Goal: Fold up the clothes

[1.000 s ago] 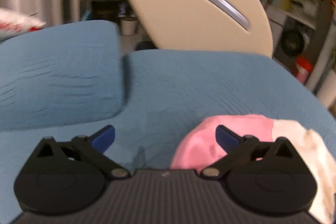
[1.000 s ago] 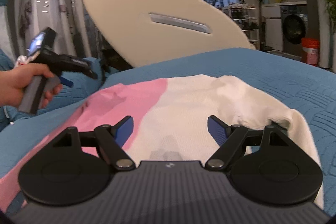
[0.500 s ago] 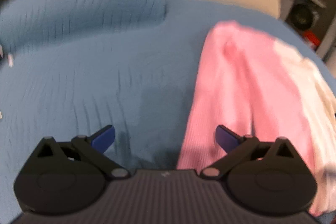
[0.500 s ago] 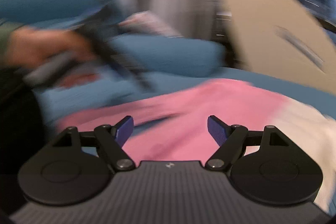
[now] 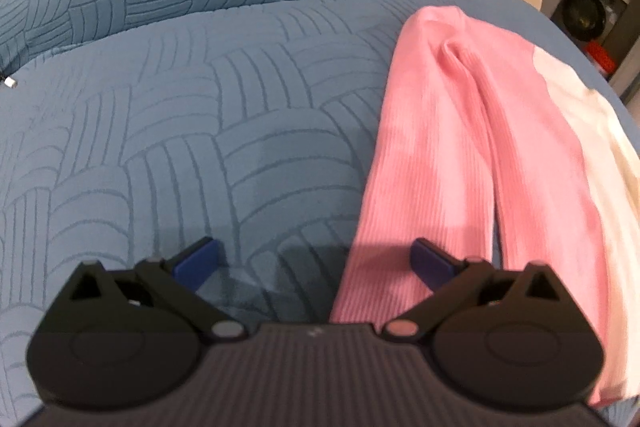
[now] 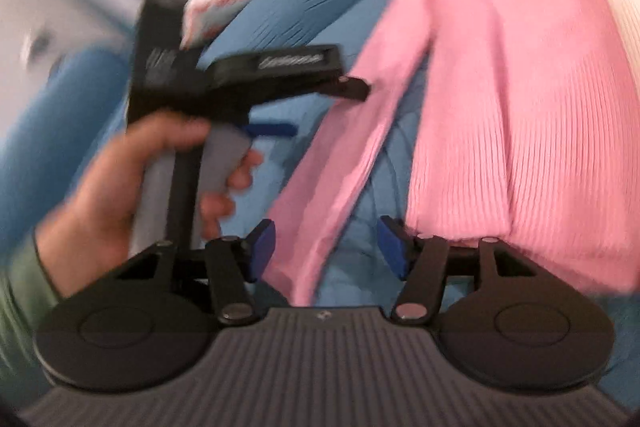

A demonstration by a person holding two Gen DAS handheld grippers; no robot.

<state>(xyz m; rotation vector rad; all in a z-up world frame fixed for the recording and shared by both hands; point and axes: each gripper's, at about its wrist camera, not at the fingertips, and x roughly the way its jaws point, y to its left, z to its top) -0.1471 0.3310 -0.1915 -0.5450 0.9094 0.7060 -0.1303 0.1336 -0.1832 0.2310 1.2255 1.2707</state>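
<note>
A ribbed pink-and-cream sweater [image 5: 472, 131] lies rumpled on the blue bed [image 5: 180, 131]. Left gripper [image 5: 316, 263] spread wide; right gripper [image 6: 326, 247], closing, apparently straddles a sleeve unpinched.

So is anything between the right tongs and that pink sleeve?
Nothing visible. The pink sleeve already hangs between the right tongs, whose jaws have just been closing but do not yet press it. The left tongs hover off to the side, clear of the path.
</note>
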